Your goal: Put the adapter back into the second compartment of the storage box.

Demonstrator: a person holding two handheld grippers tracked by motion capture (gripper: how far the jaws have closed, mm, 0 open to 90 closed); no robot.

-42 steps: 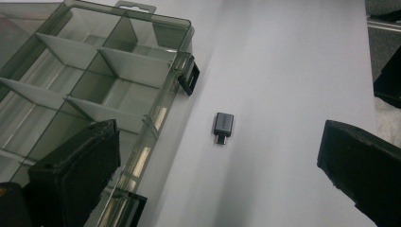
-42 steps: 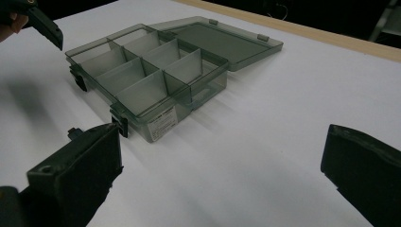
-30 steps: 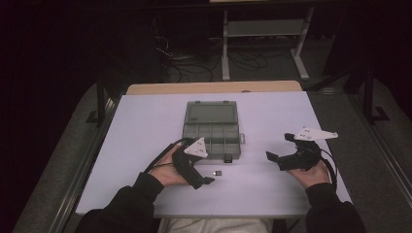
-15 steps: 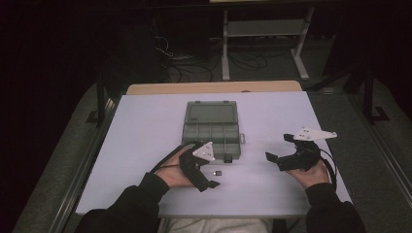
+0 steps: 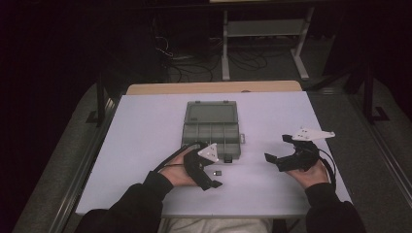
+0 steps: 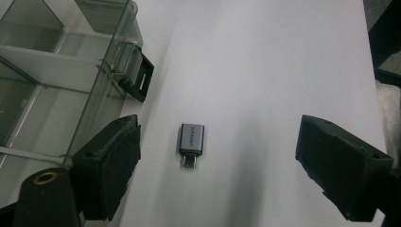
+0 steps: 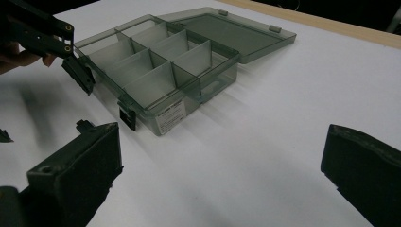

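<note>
Since a second ago, the left gripper point(image 5: 210, 178) has shifted slightly nearer the small grey adapter point(image 6: 191, 139) and its jaws have just been closing, yet they remain spread, the adapter lying untouched between them, just beside the open grey compartment box point(image 5: 211, 127). A pinch looks imminent. Right of the box, the right gripper point(image 5: 277, 161) waits spread and empty. White tabletop point(image 5: 141, 136); dim room, cables beyond.

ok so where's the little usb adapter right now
The adapter lies flat on the white table, just in front of the open clear box, between the open jaws of the left gripper, touching neither.
</note>
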